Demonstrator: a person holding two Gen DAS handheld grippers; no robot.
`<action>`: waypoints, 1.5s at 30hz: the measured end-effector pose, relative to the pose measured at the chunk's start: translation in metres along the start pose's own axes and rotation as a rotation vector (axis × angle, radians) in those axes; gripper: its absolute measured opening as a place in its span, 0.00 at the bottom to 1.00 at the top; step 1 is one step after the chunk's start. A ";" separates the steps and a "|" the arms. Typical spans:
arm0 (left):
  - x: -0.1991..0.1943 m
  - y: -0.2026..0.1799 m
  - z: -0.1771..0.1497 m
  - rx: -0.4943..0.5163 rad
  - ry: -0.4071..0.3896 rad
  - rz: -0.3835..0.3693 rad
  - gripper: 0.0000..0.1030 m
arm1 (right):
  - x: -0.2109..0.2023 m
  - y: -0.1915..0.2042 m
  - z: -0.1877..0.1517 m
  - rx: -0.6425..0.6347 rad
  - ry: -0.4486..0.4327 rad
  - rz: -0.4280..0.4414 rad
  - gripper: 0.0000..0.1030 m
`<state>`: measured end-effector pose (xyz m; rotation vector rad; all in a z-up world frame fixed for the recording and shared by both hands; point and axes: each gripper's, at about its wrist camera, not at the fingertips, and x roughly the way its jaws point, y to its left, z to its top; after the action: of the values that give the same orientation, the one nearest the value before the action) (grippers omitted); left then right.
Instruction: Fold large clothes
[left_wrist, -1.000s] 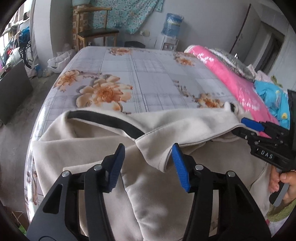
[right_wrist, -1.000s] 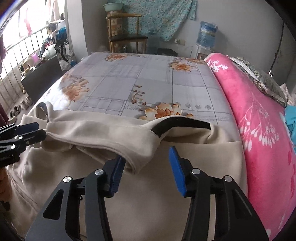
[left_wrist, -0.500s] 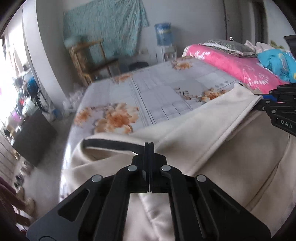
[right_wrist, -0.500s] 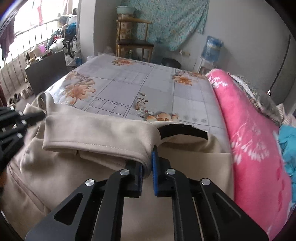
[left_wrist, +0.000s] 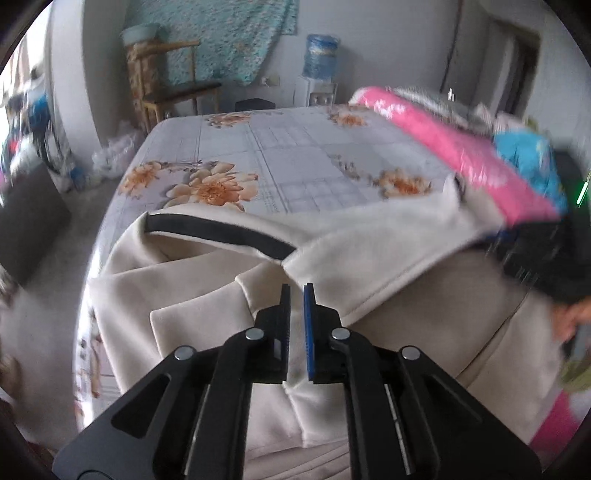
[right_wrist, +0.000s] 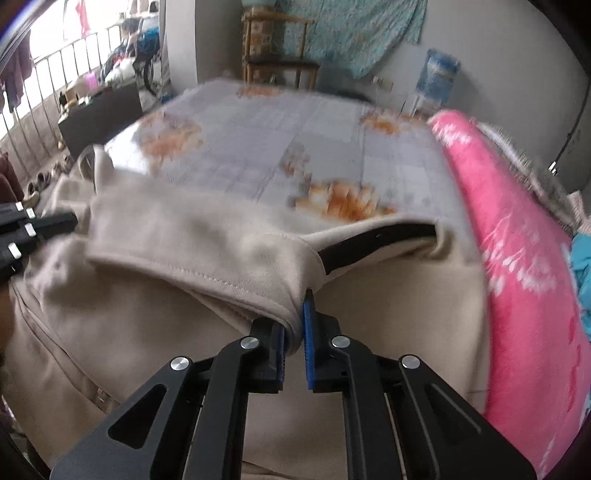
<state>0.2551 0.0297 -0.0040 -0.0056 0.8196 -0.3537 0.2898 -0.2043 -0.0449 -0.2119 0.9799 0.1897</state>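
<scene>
I have the beige garment (left_wrist: 424, 332) spread across the near end of the floral bedsheet (left_wrist: 295, 155), its black-lined openings (left_wrist: 218, 230) toward the far side. My left gripper (left_wrist: 296, 295) is clamped on a pinch of cloth at one end of the turned-over hem band (right_wrist: 192, 236), and my right gripper (right_wrist: 295, 325) is closed on the band's other end, cloth bunched between its blue pads (right_wrist: 307, 332). I judge this the start of a fold: both corners taken, the edge just lifting. The right side of the left view is smeared, so I cannot be sure how taut the band runs. Next I need both hands to travel together, keeping the edge straight, clear of the pink blanket (right_wrist: 517, 258).
</scene>
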 end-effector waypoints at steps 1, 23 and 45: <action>-0.002 0.003 0.003 -0.035 -0.016 -0.027 0.06 | 0.002 0.002 -0.003 -0.012 -0.006 -0.009 0.08; 0.054 -0.013 0.008 -0.053 0.167 -0.092 0.06 | 0.010 0.013 0.009 0.061 0.006 0.203 0.38; -0.127 0.061 -0.162 -0.312 0.016 -0.062 0.42 | -0.078 0.064 -0.128 0.072 -0.035 0.309 0.68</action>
<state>0.0785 0.1474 -0.0328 -0.3203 0.8850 -0.2810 0.1286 -0.1807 -0.0540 0.0104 0.9799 0.4389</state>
